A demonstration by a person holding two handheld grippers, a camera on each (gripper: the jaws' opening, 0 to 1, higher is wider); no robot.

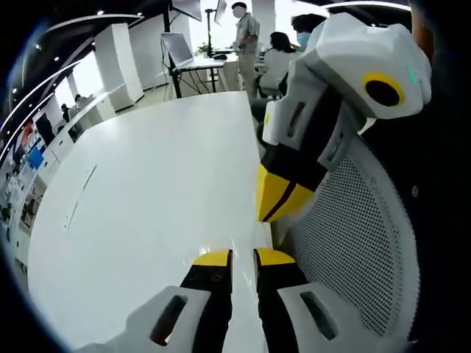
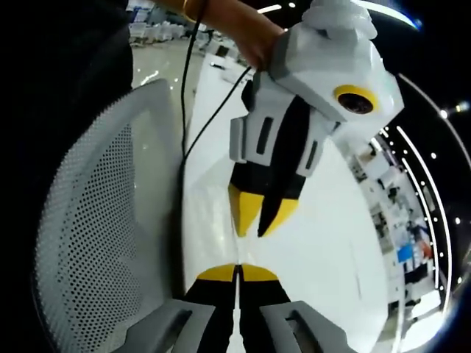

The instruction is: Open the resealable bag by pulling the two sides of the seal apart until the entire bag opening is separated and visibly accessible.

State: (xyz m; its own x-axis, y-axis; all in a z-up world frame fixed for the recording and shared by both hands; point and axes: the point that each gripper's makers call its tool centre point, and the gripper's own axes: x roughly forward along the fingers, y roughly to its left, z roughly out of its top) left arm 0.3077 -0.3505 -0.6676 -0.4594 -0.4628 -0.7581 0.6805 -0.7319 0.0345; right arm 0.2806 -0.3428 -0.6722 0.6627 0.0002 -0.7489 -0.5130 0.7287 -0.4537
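My left gripper (image 1: 243, 258) rises from the bottom of the left gripper view over a white table (image 1: 147, 191); its yellow-tipped jaws stand a narrow gap apart with nothing visible between them. My right gripper (image 1: 265, 217) comes in from the upper right, its yellow tips pressed together, empty. In the right gripper view my right gripper (image 2: 238, 271) has its jaws touching along a thin line. The left gripper (image 2: 259, 232) hangs above it, held by a hand (image 2: 250, 33), tips pointing down at the table (image 2: 316, 243). The two grippers' tips are close but apart.
A white mesh chair back (image 1: 353, 243) stands at the table's edge, beside both grippers (image 2: 96, 235). A black cable (image 2: 190, 95) runs down from the hand. Far off, a laptop stand (image 1: 180, 51) and people (image 1: 246, 29) are beyond the table.
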